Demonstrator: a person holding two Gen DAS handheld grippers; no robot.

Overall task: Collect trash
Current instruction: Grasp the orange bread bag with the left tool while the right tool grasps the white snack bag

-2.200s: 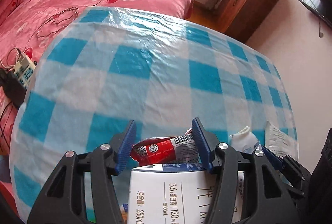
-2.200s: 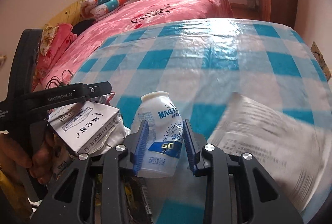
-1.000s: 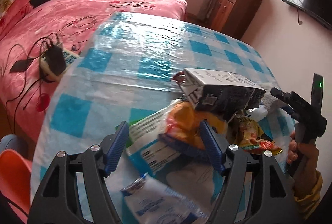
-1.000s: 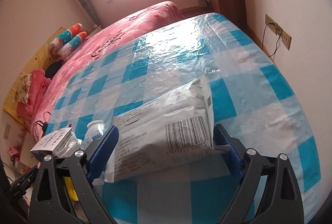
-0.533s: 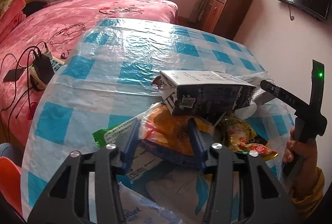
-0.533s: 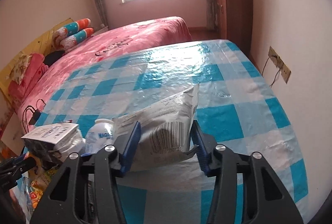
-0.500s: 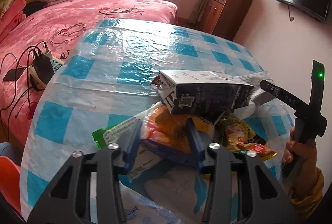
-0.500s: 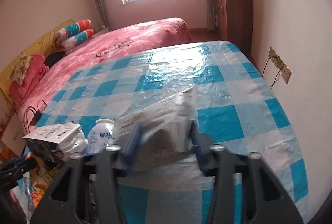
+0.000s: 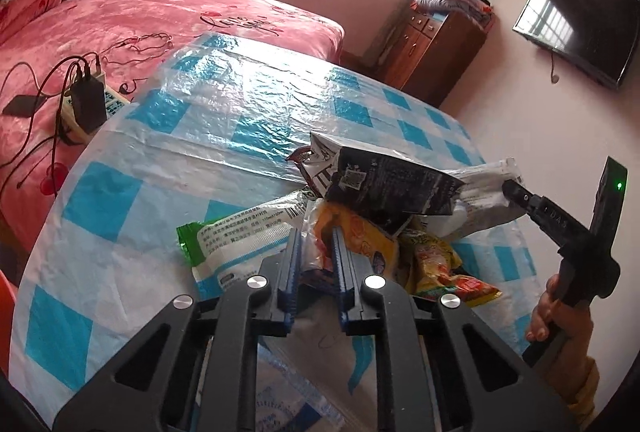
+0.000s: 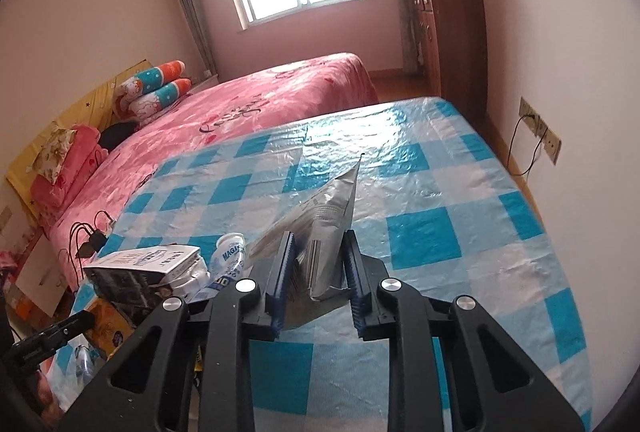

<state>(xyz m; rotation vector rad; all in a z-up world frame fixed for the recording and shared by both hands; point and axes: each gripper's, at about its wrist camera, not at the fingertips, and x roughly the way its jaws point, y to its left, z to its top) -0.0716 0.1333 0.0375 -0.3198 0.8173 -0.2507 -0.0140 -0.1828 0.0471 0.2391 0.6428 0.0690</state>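
Observation:
A heap of trash lies on the blue-checked tablecloth. My left gripper is shut on the edge of a clear and orange snack wrapper in the heap. A black milk carton lies on top, with a green-white packet to the left and a yellow snack bag to the right. My right gripper is shut on a silver-white foil bag and holds it upright; it also shows in the left wrist view. A small white bottle and the carton lie left of it.
A pink bed stands beyond the table, with a power strip and cables near the table's left edge. A wooden cabinet and a wall socket are on the right. A wall TV hangs above.
Both grippers have closed: the left on the orange wrapper in the heap, the right on the foil bag, which now stands pinched upright and lifted.

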